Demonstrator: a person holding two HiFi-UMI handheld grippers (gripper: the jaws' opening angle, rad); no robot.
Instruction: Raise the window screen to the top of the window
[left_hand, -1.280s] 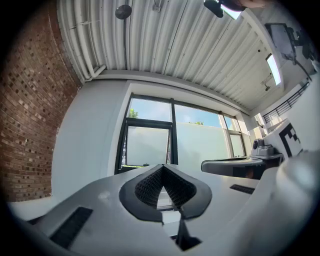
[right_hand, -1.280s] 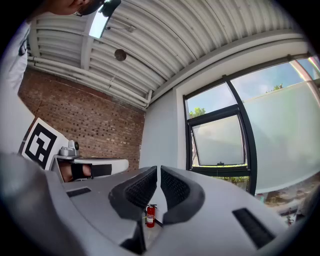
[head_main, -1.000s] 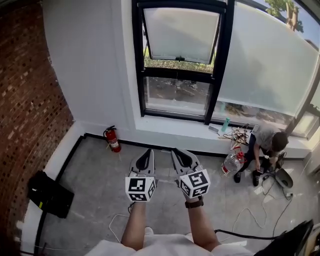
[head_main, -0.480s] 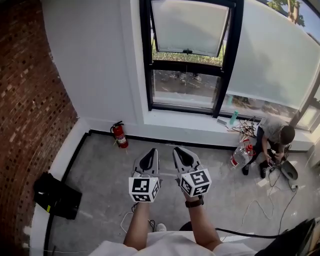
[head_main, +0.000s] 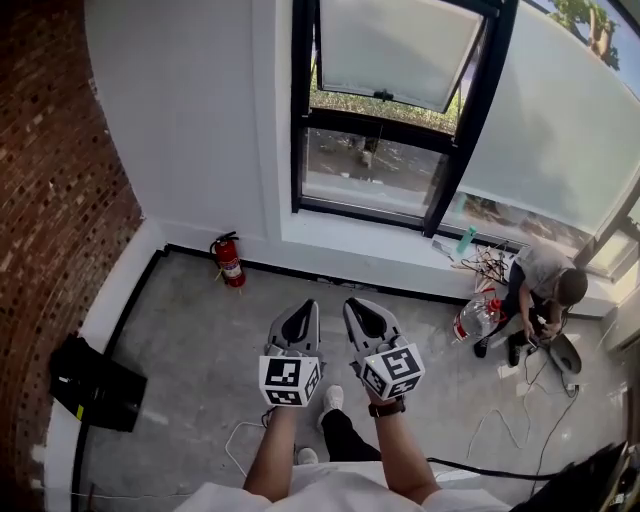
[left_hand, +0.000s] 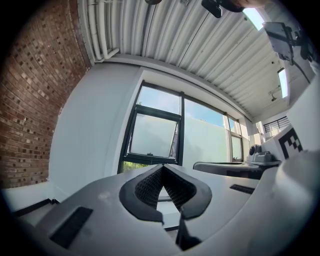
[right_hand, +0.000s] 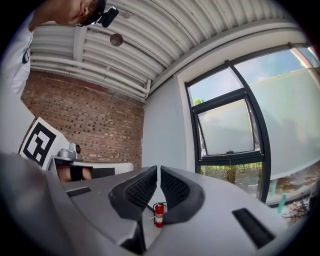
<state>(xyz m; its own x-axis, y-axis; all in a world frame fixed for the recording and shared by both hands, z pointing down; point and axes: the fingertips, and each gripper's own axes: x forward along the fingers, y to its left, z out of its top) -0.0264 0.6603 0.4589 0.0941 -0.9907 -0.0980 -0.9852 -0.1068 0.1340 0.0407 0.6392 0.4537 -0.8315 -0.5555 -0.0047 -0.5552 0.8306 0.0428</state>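
Left gripper (head_main: 303, 310): jaws pressed together, empty, well short of the window (head_main: 372, 172).
Right gripper (head_main: 357, 306): jaws all but touching, empty (beside the left one).
Window screen (head_main: 560, 130): right of the window, drawn down.

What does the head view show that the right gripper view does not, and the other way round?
Only the head view shows the black bag lying on the floor beside the red brick wall, and the seated person in a grey shirt under the frosted pane at the right. Only the right gripper view shows the white ribbed ceiling. Both show the red fire extinguisher, the black-framed window with its tilted sash, and the brick wall.
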